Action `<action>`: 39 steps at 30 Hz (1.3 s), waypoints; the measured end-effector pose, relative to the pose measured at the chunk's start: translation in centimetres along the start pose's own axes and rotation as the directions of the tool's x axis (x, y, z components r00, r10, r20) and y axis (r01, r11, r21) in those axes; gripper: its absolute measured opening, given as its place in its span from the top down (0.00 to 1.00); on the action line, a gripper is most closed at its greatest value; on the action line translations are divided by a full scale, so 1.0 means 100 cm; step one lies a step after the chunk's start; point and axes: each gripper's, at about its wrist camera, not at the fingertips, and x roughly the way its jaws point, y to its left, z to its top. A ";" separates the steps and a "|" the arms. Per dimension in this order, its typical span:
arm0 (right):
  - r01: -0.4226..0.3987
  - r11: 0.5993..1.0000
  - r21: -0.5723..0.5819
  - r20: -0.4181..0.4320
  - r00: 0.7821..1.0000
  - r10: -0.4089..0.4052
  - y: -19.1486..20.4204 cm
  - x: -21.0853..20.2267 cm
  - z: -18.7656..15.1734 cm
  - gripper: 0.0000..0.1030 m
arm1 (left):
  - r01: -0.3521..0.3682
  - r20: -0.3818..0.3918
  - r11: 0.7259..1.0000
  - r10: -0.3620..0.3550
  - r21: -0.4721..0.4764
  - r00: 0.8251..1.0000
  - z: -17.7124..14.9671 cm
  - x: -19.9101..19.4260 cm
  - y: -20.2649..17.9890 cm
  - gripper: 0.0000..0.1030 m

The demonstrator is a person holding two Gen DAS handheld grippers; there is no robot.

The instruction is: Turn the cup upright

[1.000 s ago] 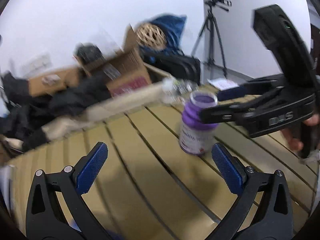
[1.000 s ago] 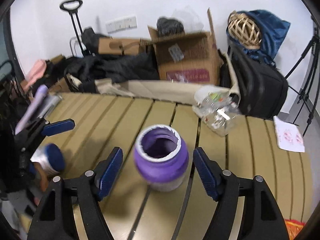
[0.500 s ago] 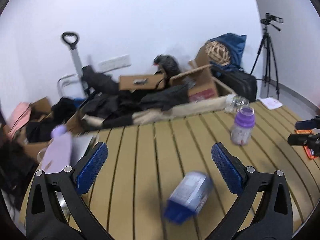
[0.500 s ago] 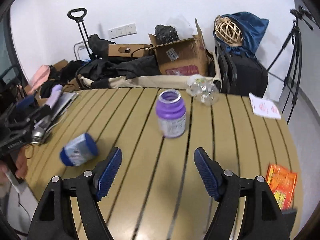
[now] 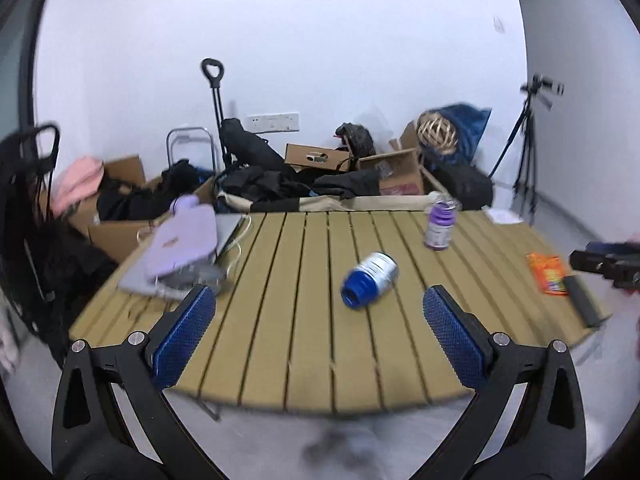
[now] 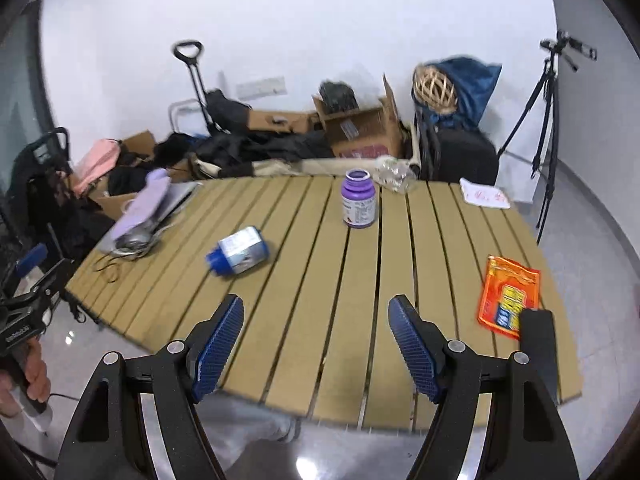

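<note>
Two hand-held grippers are hovering at the near edge of a slatted tabletop (image 6: 360, 280), both with jaws spread wide and gripping nothing. Ahead of both, beyond the tabletop's far edge, cardboard boxes (image 6: 364, 132) and dark bags are piling up against the white wall, and a tripod (image 6: 548, 120) is standing off to the right.

On the tabletop, ahead and to the left of the left hand-held gripper (image 5: 320, 340), a grey laptop (image 5: 180, 264) is lying under a lilac pouch (image 5: 184, 240). A purple cup (image 6: 359, 199) is standing upright, mouth up, well ahead of the right hand-held gripper (image 6: 316, 344) and slightly to its right. A blue cup (image 6: 237, 256) is lying on its side, well apart from the purple one; it is sitting ahead and to the left of the right hand-held gripper, and just ahead of the left one, a little right of centre, with its blue end pointing back toward the near edge.

An orange packet (image 6: 506, 296) is lying flat to the right of the right hand-held gripper, with a black bar (image 6: 538, 344) touching its near corner.
</note>
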 end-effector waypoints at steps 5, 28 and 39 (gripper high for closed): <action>-0.022 0.998 -0.050 0.086 0.996 0.026 0.030 -0.083 -0.046 0.23 | -0.012 0.055 0.999 0.014 -0.033 0.998 -0.024 -0.092 0.010 0.00; -0.085 0.974 -0.209 0.247 0.959 0.137 0.160 -0.264 -0.260 0.22 | -0.079 0.294 0.996 0.088 -0.043 0.952 -0.165 -0.338 -0.004 0.00; -0.064 0.974 -0.216 0.311 0.941 0.130 0.165 -0.274 -0.262 0.22 | -0.036 0.293 0.999 0.042 -0.026 0.955 -0.176 -0.341 0.003 0.00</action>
